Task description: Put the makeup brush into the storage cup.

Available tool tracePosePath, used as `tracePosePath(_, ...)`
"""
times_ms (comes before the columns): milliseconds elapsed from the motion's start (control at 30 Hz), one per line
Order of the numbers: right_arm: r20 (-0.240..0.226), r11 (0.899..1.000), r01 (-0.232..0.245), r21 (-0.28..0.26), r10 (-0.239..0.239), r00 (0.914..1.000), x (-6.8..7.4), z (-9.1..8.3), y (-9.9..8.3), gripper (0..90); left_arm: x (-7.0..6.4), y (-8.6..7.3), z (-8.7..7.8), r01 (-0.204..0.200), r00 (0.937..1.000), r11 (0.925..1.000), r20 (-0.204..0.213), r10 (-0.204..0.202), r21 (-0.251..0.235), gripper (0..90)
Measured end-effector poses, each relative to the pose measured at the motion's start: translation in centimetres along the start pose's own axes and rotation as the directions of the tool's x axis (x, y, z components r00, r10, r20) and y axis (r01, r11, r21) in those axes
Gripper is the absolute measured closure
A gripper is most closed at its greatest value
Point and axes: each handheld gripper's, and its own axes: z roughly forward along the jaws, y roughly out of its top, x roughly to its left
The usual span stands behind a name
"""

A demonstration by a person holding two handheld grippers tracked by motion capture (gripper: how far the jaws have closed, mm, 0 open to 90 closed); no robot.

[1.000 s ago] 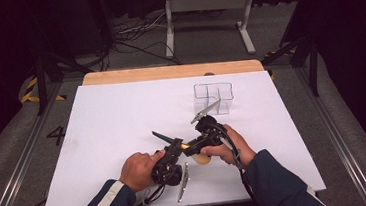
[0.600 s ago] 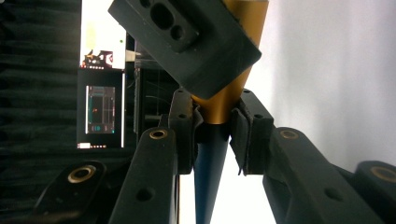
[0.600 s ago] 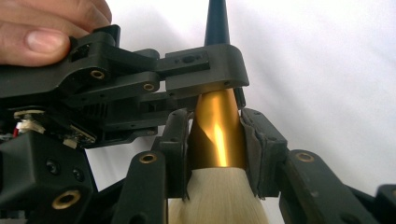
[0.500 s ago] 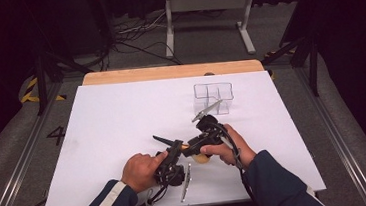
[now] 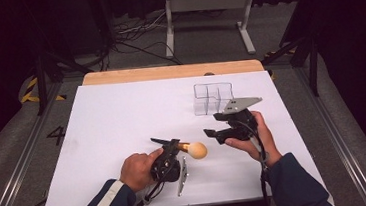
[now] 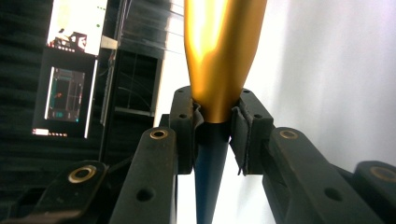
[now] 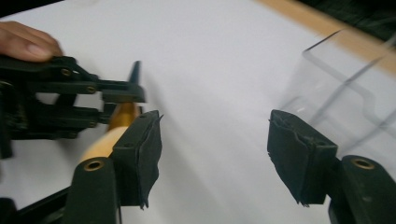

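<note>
1. The wooden-handled tool (image 5: pixel 191 149) lies low over the white table (image 5: pixel 112 124), towards the near edge, between the two hands, with its rounded yellow handle end pointing to the person's right.
2. The left gripper (image 5: pixel 172 146) is clamped on this tool: in the left gripper view its two black jaws pinch the narrow neck (image 6: pixel 212 109) where the golden handle tapers into a dark blade or shaft.
3. That dark part (image 5: pixel 158 141) sticks out past the jaws to the left and away from the person in the high view.
4. The left hand (image 5: pixel 137 170) grips the body of the left gripper near the front edge of the table.
5. The right gripper (image 5: pixel 213 134) is spread wide and grasps nothing; in the right gripper view its two pads (image 7: pixel 140 156) stand well apart with bare white table between them.
6. The right gripper sits just to the right of the handle end, apart from it, held by the right hand (image 5: pixel 254 139).
7. A clear plastic box (image 5: pixel 212 97) with compartments stands farther back on the table, beyond the right gripper.
8. A grey metal piece (image 5: pixel 181 177) lies flat on the table just beside the left gripper, near the front edge.
</note>
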Motion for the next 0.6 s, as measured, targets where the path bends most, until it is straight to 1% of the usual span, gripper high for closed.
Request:
tracePosePath(33,0.056,0.999,0.033,-0.041,-0.031,0.9980,-0.1,-0.8,-0.7,33.7,0.1,-0.1,0.0,0.016,0.9999,0.9999,0.006,-0.016,-0.006,72.3)
tracePosePath(67,0.056,0.999,0.033,-0.041,-0.031,0.9980,-0.1,-0.8,-0.7,33.7,0.3,-0.2,0.0,0.029,0.9995,0.9996,0.012,-0.029,-0.003,72.3)
tracePosePath(100,0.072,0.997,0.045,-0.058,-0.041,0.9966,-0.1,-1.2,-1.1,32.8,0.4,-0.3,0.0,0.049,0.9987,0.9987,0.014,-0.049,-0.014,72.2)
tracePosePath(133,0.056,0.996,0.038,-0.084,-0.034,0.9978,-0.3,-1.5,-1.4,31.8,0.6,-0.3,0.0,0.061,0.9979,0.9980,0.022,-0.060,-0.017,72.2)
tracePosePath(167,0.054,0.994,0.037,-0.105,-0.032,0.9980,-0.3,-1.7,-1.8,31.2,0.7,-0.4,0.0,0.082,0.9962,0.9965,0.029,-0.081,-0.017,72.3)
tracePosePath(200,0.077,0.992,0.049,-0.117,-0.040,0.9962,-0.3,-1.9,-2.2,30.7,0.8,-0.6,0.0,0.112,0.9933,0.9934,0.033,-0.111,-0.027,72.2)
tracePosePath(233,0.094,0.990,0.063,-0.125,-0.051,0.9942,-0.3,-2.1,-2.6,30.3,1.0,-0.6,0.0,0.120,0.9922,0.9925,0.040,-0.119,-0.025,72.2)
tracePosePath(267,0.099,0.988,0.071,-0.140,-0.057,0.9935,-0.3,-2.2,-2.9,29.9,1.1,-0.8,0.0,0.141,0.9889,0.9897,0.049,-0.140,-0.024,72.2)
tracePosePath(300,0.110,0.984,0.074,-0.159,-0.057,0.9924,-0.3,-2.4,-3.4,29.7,1.1,-0.8,0.0,0.146,0.9882,0.9890,0.051,-0.144,-0.028,72.3)
tracePosePath(367,0.128,0.982,0.086,-0.167,-0.065,0.9896,-0.3,-2.6,-3.9,28.1,1.4,-0.9,0.0,0.165,0.9846,0.9860,0.064,-0.163,-0.028,72.3)
tracePosePath(400,0.136,0.980,0.087,-0.177,-0.063,0.9887,-0.3,-2.7,-4.1,28.1,1.5,-1.0,-0.1,0.188,0.9799,0.9818,0.072,-0.186,-0.023,72.2)
tracePosePath(433,0.154,0.980,0.089,-0.180,-0.062,0.9861,-0.4,-2.8,-4.4,27.0,1.6,-1.1,-0.1,0.194,0.9787,0.9808,0.073,-0.192,-0.021,72.3)
tracePosePath(467,0.160,0.979,0.092,-0.181,-0.063,0.9851,-0.4,-2.9,-4.6,24.9,1.7,-1.2,-0.1,0.205,0.9762,0.9784,0.077,-0.203,-0.025,72.2)
tracePosePath(533,0.180,0.975,0.098,-0.202,-0.061,0.9817,-0.4,-3.1,-5.1,23.5,2.0,-1.3,-0.1,0.228,0.9706,0.9730,0.086,-0.225,-0.032,72.2)
tracePosePath(567,0.188,0.974,0.102,-0.203,-0.063,0.9802,-0.4,-3.2,-5.2,22.5,2.1,-1.5,-0.2,0.234,0.9693,0.9719,0.086,-0.230,-0.029,72.3)
tracePosePath(600,0.195,0.972,0.109,-0.207,-0.068,0.9784,-0.5,-3.2,-5.4,21.7,2.2,-1.6,-0.2,0.254,0.9636,0.9668,0.093,-0.251,-0.028,72.3)
